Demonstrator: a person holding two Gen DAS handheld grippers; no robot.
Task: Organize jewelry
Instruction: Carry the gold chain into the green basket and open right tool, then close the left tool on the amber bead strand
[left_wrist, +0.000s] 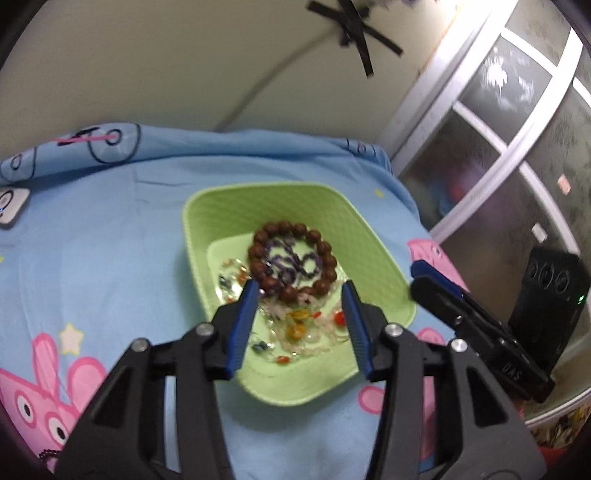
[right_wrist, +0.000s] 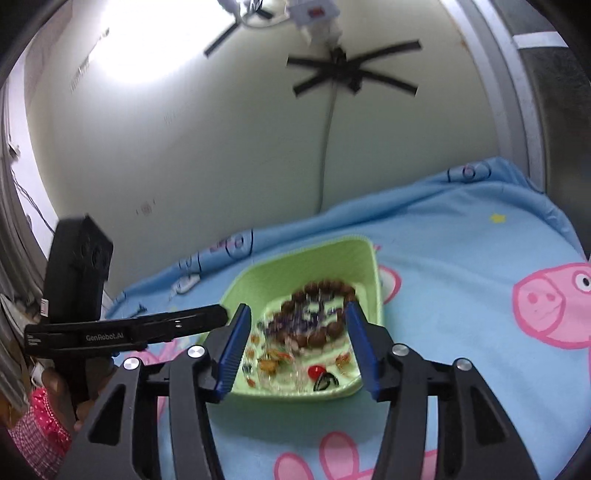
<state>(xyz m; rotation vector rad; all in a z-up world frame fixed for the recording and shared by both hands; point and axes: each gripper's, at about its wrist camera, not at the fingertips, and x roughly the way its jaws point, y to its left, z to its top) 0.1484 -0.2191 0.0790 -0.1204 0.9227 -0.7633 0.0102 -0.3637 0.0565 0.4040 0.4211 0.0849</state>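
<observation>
A light green tray (left_wrist: 229, 210) (right_wrist: 255, 280) lies on a blue cartoon-print cloth. Inside it rests a ring of brown wooden beads (left_wrist: 291, 260) (right_wrist: 319, 314) around a dark purple bracelet (left_wrist: 291, 262), with clear and orange-red beaded pieces (left_wrist: 299, 325) (right_wrist: 280, 360) at the tray's near end. My left gripper (left_wrist: 299, 291) hovers above the tray's near half, jaws open and nothing between them. My right gripper (right_wrist: 297, 314) hangs over the tray's near edge, also open and empty. Each gripper shows in the other's view, the right one (left_wrist: 439, 284) at the tray's right, the left one (right_wrist: 207, 315) at its left.
The blue cloth (left_wrist: 92, 240) (right_wrist: 461, 236) covers the surface up to a cream wall. A white framed window (left_wrist: 498, 147) stands at the right of the left wrist view. A small white card (left_wrist: 11, 206) lies at the cloth's left. A hand with a pink sleeve (right_wrist: 40, 413) holds the left gripper.
</observation>
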